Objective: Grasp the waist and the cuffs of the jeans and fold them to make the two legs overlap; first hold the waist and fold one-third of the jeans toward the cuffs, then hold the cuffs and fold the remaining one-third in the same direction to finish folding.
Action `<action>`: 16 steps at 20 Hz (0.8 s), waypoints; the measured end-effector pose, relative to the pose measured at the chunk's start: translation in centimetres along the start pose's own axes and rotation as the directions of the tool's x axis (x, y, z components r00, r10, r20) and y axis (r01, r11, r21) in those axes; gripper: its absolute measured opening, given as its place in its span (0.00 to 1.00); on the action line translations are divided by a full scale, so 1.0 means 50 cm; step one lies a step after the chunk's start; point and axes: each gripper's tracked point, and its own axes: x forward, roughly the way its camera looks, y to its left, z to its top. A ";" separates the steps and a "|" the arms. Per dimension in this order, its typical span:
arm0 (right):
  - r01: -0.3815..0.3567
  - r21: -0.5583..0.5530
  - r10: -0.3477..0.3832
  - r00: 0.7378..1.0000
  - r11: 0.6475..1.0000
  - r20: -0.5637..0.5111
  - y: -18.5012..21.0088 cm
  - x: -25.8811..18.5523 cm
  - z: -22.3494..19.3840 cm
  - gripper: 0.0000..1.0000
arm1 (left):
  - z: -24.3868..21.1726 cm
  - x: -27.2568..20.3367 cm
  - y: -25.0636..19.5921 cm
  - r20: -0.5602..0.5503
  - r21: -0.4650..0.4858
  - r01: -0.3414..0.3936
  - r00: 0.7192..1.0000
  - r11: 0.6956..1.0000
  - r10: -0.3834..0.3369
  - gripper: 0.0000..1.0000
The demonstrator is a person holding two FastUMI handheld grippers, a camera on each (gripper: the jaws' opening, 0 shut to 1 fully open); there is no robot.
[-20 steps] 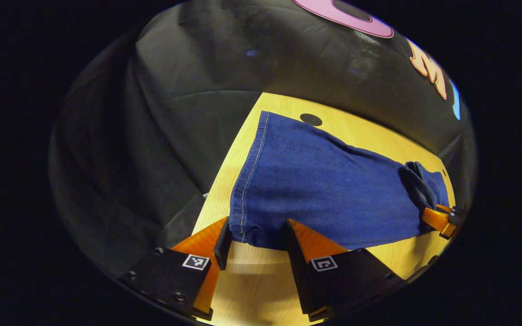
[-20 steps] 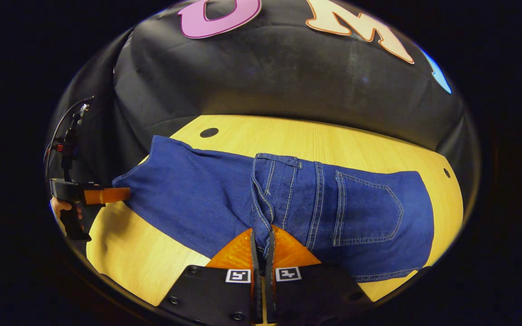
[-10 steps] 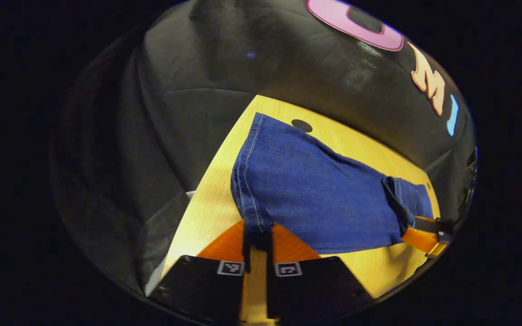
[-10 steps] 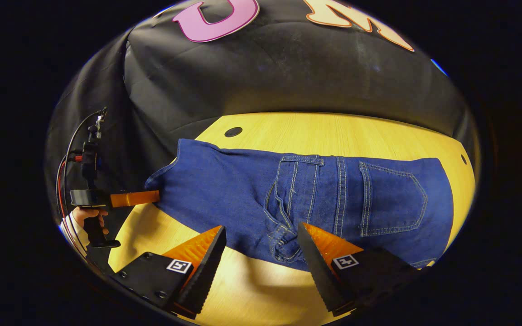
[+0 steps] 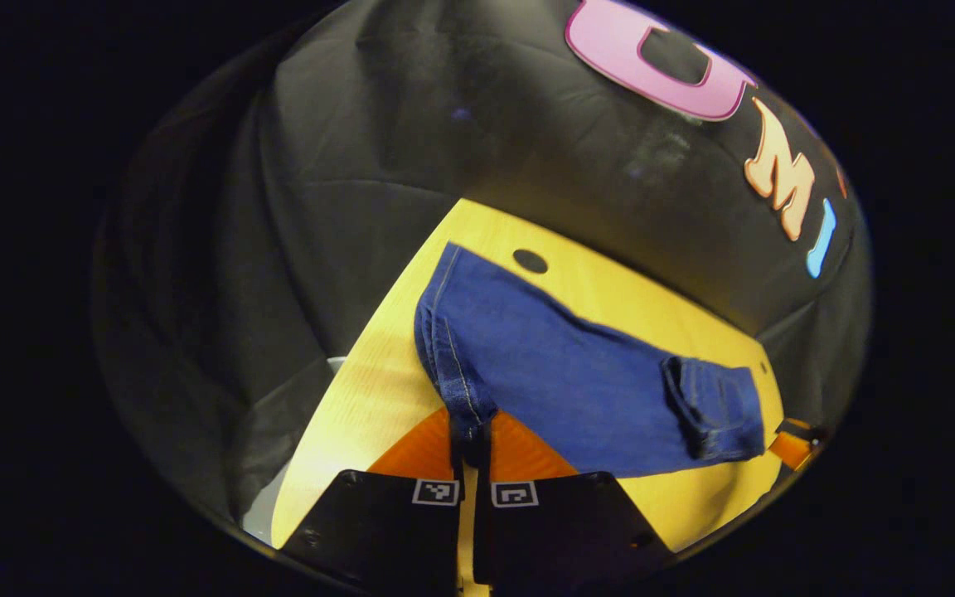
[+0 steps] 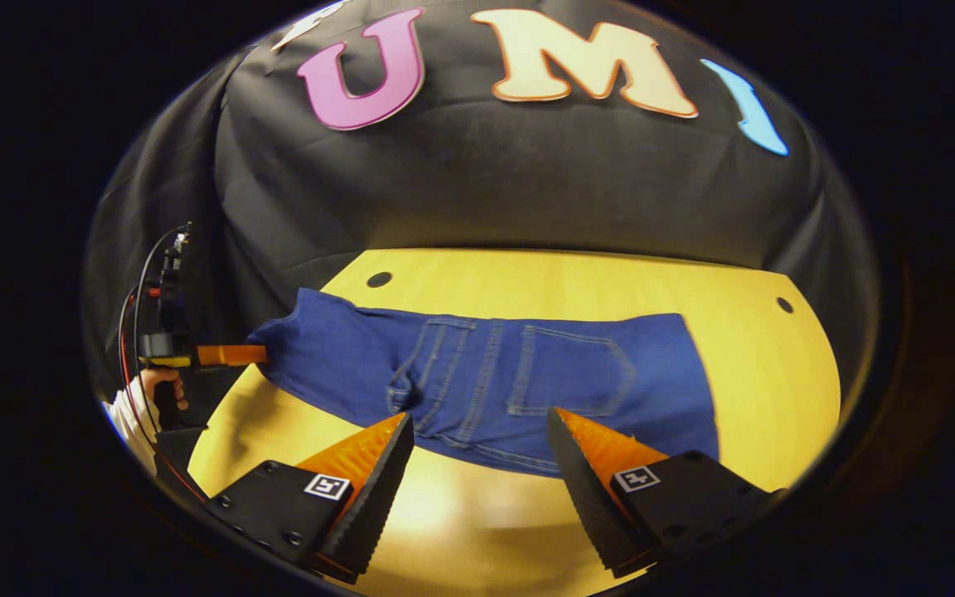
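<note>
With the waist section already turned over onto the legs, the jeans (image 6: 486,381) lie as a shortened band across the wooden table (image 6: 743,365), so the first one-third fold appears complete and the cuff fold is the step in hand. In the right gripper view the back pocket and waistband face up on top of the leg fabric.

The left gripper (image 5: 471,439) has its fingers pressed together on the cuff (image 5: 454,390) at the near corner of the hem; the denim rises slightly into the closed tips. In the right gripper view this same gripper shows at the far left, held by a hand (image 6: 164,388), with its tips at the cuff end.

The right gripper (image 6: 477,464) is spread wide and holds nothing. Its fingers sit above bare table just in front of the folded edge, apart from the cloth.

The next move probably calls for carrying the pinched cuff up and over toward the folded waist section. A single-corner grip may let the far hem corner lag, so the free gripper may have to take a second point on the cuffs.
</note>
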 end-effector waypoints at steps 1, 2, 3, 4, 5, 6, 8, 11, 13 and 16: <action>0.021 0.022 -0.020 1.000 1.000 -0.006 -0.033 -0.021 -0.015 0.95 | 0.017 -0.010 -0.030 0.017 0.003 0.019 1.000 1.000 -0.019 0.00; 0.039 0.043 -0.039 0.999 0.998 -0.014 -0.065 -0.040 -0.029 0.95 | 0.028 -0.020 -0.059 0.031 0.014 0.039 0.999 0.999 -0.039 0.00; 0.061 0.065 -0.059 0.998 0.996 -0.022 -0.096 -0.059 -0.044 0.99 | 0.041 -0.029 -0.096 0.044 0.032 0.058 0.997 0.998 -0.059 0.00; 0.074 0.088 -0.072 0.997 0.993 -0.027 -0.122 -0.077 -0.058 0.98 | 0.049 -0.041 -0.134 0.055 0.054 0.075 0.995 0.996 -0.078 0.00; 0.081 0.108 -0.078 0.997 0.991 -0.030 -0.148 -0.090 -0.068 0.98 | 0.059 -0.052 -0.174 0.067 0.079 0.089 0.993 0.993 -0.095 0.00; 0.087 0.123 -0.083 0.996 0.989 -0.033 -0.177 -0.102 -0.076 0.94 | 0.070 -0.063 -0.218 0.079 0.102 0.103 0.991 0.989 -0.111 0.00; 0.101 0.135 -0.097 0.995 0.986 -0.036 -0.234 -0.121 -0.101 0.98 | 0.079 -0.082 -0.311 0.092 0.141 0.128 0.986 0.982 -0.142 0.00; 0.101 0.159 -0.093 0.994 0.982 -0.059 -0.310 -0.152 -0.133 0.98 | 0.075 -0.090 -0.445 0.103 0.195 0.151 0.980 0.969 -0.173 0.00; 0.108 0.165 -0.100 0.993 0.980 -0.056 -0.367 -0.177 -0.138 0.94 | 0.063 -0.096 -0.530 0.101 0.229 0.165 0.976 0.959 -0.192 0.00; 0.121 0.174 -0.116 0.993 0.977 -0.034 -0.448 -0.212 -0.131 0.94 | 0.044 -0.080 -0.666 0.101 0.277 0.200 0.967 0.940 -0.236 0.00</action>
